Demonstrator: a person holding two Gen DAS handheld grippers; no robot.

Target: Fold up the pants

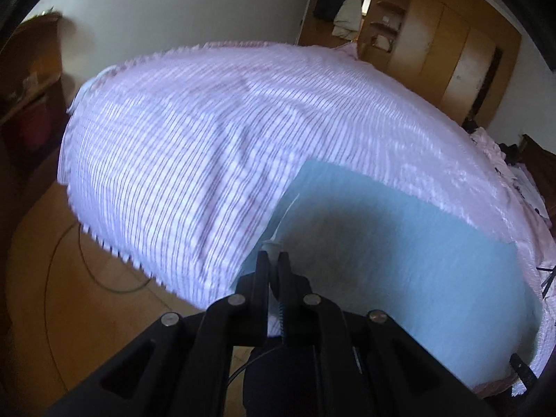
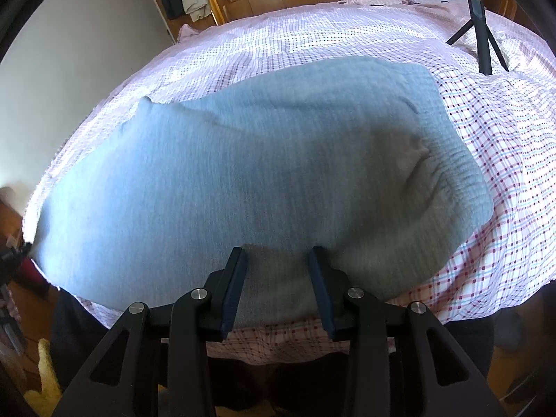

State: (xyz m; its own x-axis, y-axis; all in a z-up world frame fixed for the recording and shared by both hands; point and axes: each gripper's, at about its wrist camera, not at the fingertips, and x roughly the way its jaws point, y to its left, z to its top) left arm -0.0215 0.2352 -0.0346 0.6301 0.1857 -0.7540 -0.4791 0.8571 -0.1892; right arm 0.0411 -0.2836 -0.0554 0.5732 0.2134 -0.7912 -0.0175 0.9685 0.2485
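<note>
Lying flat on the checked bed cover (image 2: 486, 132), the light-blue pants (image 2: 243, 173) are spread with their long axis running left to right across the right wrist view. One edge of them is pinched by the closed left claw (image 1: 274, 259). The right claw (image 2: 278, 260) is held open just over their near edge.
</note>
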